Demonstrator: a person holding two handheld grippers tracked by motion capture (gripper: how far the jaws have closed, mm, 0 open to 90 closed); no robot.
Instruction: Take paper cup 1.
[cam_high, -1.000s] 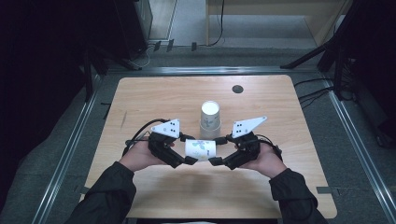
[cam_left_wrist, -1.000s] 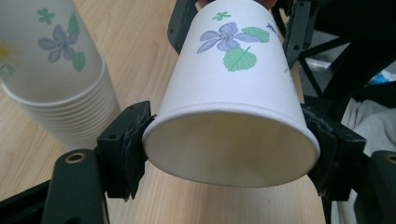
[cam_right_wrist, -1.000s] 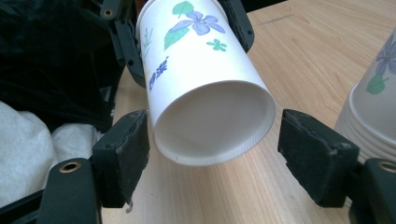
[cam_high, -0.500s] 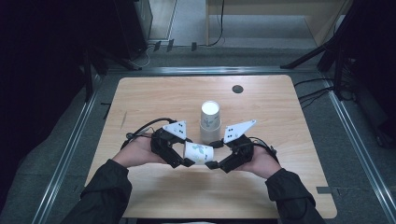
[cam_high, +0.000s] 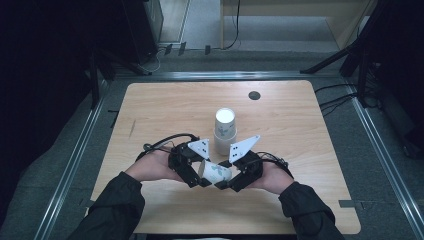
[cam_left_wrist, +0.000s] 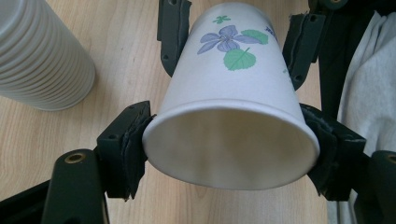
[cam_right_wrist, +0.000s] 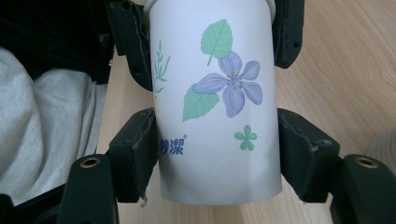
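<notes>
A white paper cup (cam_high: 216, 172) printed with a purple flower and green leaves lies on its side just above the table, between my two grippers. My left gripper (cam_high: 197, 176) is shut on its rim end; in the left gripper view the pads (cam_left_wrist: 133, 144) squeeze the open mouth of the cup (cam_left_wrist: 233, 93) into an oval. My right gripper (cam_high: 227, 181) has just been closing, and its pads (cam_right_wrist: 135, 154) now press the base end of the cup (cam_right_wrist: 215, 116). A stack of white paper cups (cam_high: 224, 131) stands upright just behind the grippers.
The stack of cups (cam_left_wrist: 37, 56) is close on the left in the left gripper view. A dark round hole (cam_high: 254, 95) sits near the far edge of the wooden table (cam_high: 310, 135). The person's grey garment (cam_right_wrist: 42, 130) hangs near the front edge.
Both hands have drawn closer together and slightly toward the front edge. The right gripper's jaws, wide around the cup's base before, have closed onto it.
</notes>
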